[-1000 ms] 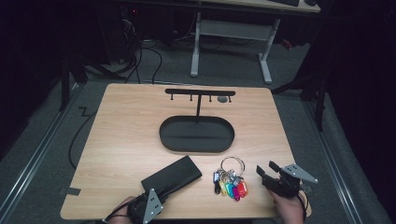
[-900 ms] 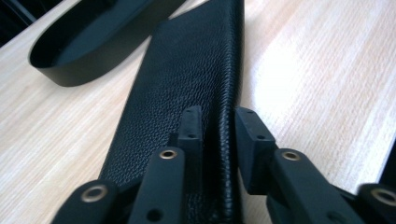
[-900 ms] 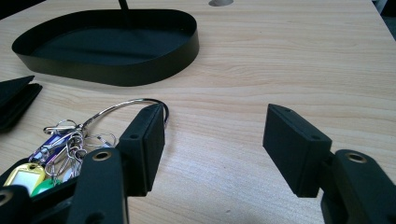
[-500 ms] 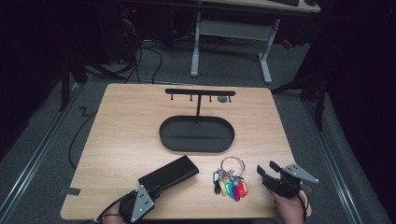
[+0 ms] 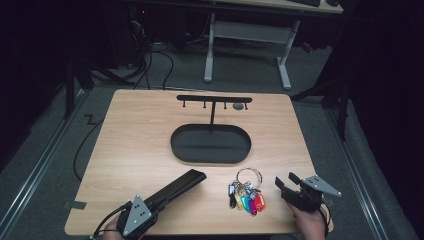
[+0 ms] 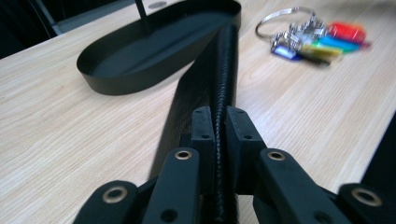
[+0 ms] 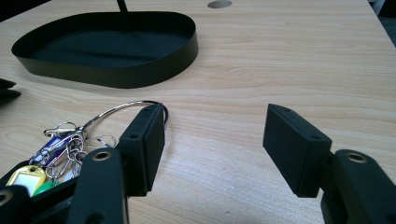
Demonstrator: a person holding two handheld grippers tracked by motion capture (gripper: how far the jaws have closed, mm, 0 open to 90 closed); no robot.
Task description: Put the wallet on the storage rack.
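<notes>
Jaws of the left gripper (image 6: pixel 219 135) have just closed on the black case (image 5: pixel 175 189), now pulled toward the lower left; right gripper (image 7: pixel 212 149) unmoved, jaws open beside the keys (image 5: pixel 246 194).

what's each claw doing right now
Left claw: just closed, clamped on the black case.
Right claw: open, holding nothing, beside the key bunch.

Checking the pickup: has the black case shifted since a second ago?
Yes. The black case, clamped by the left hand-held gripper, has swung its far end nearer the oval tray.
</notes>
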